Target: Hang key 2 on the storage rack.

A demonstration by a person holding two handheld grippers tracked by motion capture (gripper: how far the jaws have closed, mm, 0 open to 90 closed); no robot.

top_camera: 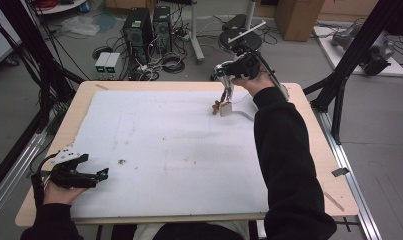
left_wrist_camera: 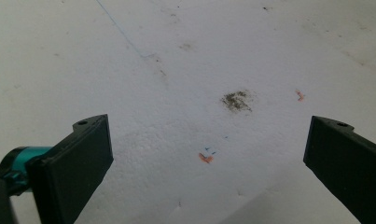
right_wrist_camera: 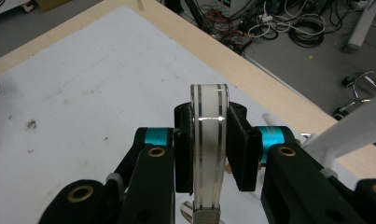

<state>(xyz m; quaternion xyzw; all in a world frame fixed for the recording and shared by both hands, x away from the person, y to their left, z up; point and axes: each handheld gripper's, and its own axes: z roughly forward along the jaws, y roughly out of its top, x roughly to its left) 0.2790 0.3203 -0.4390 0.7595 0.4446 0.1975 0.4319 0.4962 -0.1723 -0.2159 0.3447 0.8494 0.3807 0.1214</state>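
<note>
My right gripper (top_camera: 227,99) hangs point-down over the far right of the white sheet (top_camera: 179,150), a sleeved arm behind it. In the right gripper view my right gripper (right_wrist_camera: 209,140) is shut on a clear round disc (right_wrist_camera: 209,116) held edge-on, with a knurled metal stem (right_wrist_camera: 205,217) at its base. From above, the held thing (top_camera: 225,108) looks pale, with a small brown bit beside it, just over the sheet. My left gripper (top_camera: 102,174) lies at the near left of the table, jaws wide apart. Between them in the left gripper view, my left gripper (left_wrist_camera: 209,163) has only bare sheet.
A dark smudge (top_camera: 121,161) marks the sheet by the left gripper, and a white curved strip (top_camera: 245,113) lies by the right arm. The wooden table edge (top_camera: 319,145) borders the sheet. Computer towers (top_camera: 148,27), cables and black frame posts (top_camera: 349,65) stand beyond.
</note>
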